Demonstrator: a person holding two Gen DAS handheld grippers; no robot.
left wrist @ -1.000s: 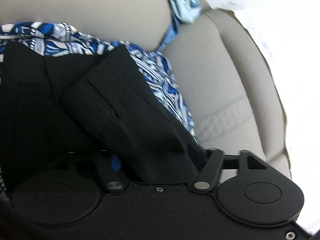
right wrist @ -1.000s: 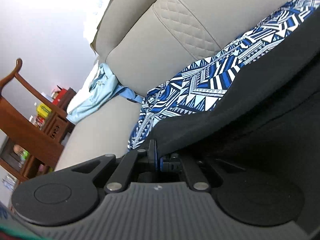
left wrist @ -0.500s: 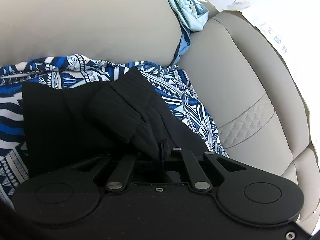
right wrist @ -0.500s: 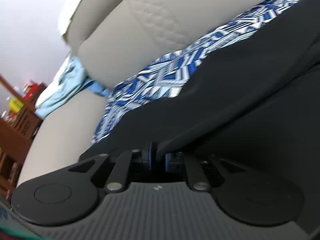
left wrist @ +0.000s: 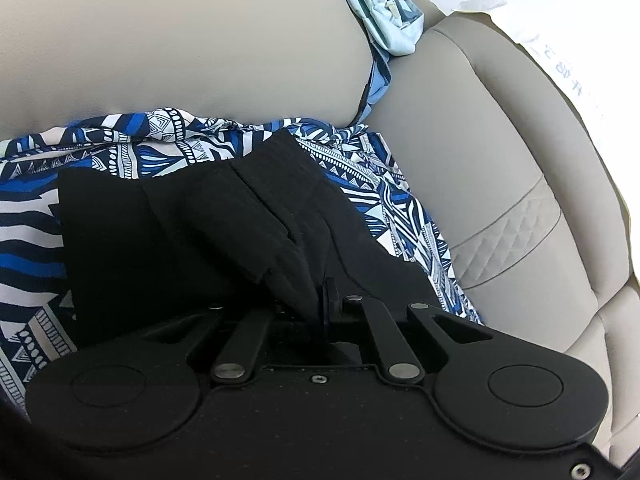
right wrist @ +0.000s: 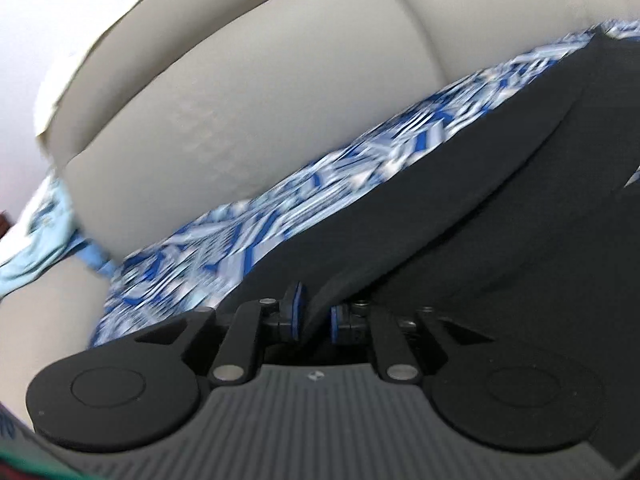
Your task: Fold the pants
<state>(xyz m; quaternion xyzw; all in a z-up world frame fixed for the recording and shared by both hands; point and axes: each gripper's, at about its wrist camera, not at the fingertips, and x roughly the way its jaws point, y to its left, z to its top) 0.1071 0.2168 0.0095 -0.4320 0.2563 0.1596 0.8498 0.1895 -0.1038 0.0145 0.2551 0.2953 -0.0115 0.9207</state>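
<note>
Black pants (left wrist: pixel 168 240) lie on a blue-patterned cloth (left wrist: pixel 32 216) covering the beige sofa (left wrist: pixel 480 168). Left gripper (left wrist: pixel 324 300) pinches a pants fold; right gripper (right wrist: pixel 316 316) is opening, pants edge between its jaws.

Pants (left wrist: pixel 168 240) on cloth (left wrist: pixel 32 216) on sofa (left wrist: pixel 480 168)

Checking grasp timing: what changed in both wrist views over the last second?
Left gripper closed on a fold of the black pants. Right gripper, earlier clamped on the pants edge, is opening, fabric between its pads but loose. Patterned cloth and sofa unchanged.
</note>
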